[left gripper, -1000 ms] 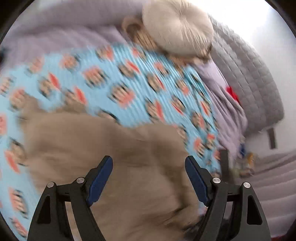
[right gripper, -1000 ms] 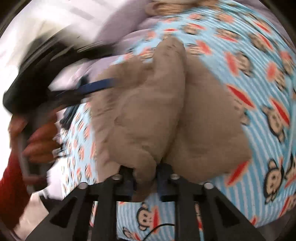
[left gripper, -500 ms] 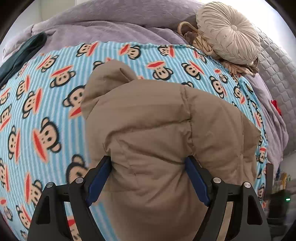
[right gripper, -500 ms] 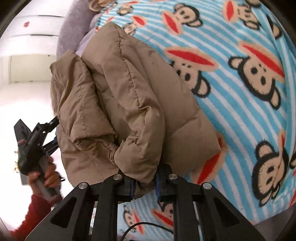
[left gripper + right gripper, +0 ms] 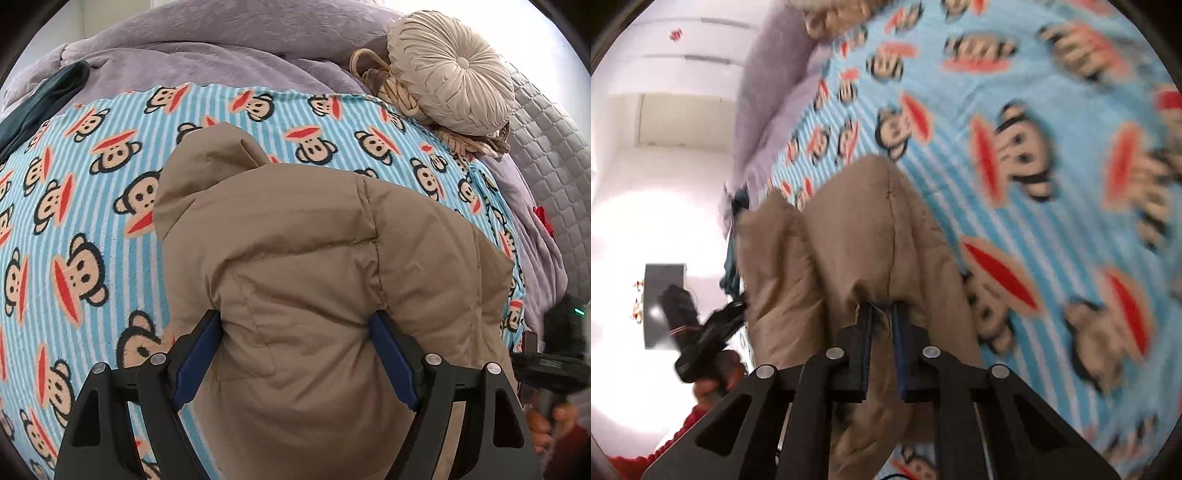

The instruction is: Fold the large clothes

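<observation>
Between the right tool's fingers: the right tool [image 5: 882,314] has its jaws nearly together, clamped on a thin fold of the tan puffy jacket [image 5: 314,295]; they have just been closing, with the cloth between them.
Left tool: the left tool [image 5: 295,343] stands with its blue pads wide apart, one on each side of a thick padded part of the jacket; I cannot tell if they press it or only stand around it.
Jacket: it lies bunched on the bed, on the blue striped monkey blanket [image 5: 74,229], its near edge toward the tools.
Farther away: a round cream cushion [image 5: 450,74] and a lilac quilt [image 5: 221,48] lie at the far end of the bed, well apart from the jacket.
Step in hand, as I judge: to take both sides of the jacket and lay it flat for the fold.
How to do it well: I think the left side should take a thinner edge, because the thick padding can slip; both hands should pull evenly, so the seam stays straight.
</observation>
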Available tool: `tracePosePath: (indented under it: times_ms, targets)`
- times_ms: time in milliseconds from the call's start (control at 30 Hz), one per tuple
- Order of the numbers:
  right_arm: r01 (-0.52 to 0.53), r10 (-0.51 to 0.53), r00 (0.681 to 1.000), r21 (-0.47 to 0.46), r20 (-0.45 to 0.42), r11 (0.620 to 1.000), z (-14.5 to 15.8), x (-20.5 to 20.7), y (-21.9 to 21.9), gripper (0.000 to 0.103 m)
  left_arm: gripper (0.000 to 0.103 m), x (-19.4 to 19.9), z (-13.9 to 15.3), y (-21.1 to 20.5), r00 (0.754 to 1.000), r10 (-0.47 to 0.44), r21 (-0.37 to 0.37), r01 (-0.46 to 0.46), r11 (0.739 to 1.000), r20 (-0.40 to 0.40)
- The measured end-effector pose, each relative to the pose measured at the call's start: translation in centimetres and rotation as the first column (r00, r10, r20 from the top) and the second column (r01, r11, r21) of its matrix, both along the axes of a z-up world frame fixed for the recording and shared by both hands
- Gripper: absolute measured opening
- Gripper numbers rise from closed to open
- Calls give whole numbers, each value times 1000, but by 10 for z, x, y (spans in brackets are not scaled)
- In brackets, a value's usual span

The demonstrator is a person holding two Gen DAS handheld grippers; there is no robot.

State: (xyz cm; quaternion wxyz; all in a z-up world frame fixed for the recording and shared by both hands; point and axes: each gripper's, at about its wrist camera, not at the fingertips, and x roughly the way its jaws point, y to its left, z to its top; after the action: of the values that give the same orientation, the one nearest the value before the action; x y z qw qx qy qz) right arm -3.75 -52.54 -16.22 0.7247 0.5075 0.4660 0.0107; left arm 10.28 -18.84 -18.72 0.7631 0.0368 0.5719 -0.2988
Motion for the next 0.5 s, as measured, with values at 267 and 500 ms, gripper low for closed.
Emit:
tracePosePath:
  times_ms: [267, 500]
  targets:
    - [-158, 147, 986, -141, -85, 977, -4, 53, 7, 17, 81, -1, 0, -8, 1000, 24, 24, -24, 999, 11]
    - [-211, 228, 966, -139, 123, 968, 71, 0, 6, 51, 81, -4, -2, -17, 1000, 3, 40, -4, 999, 25]
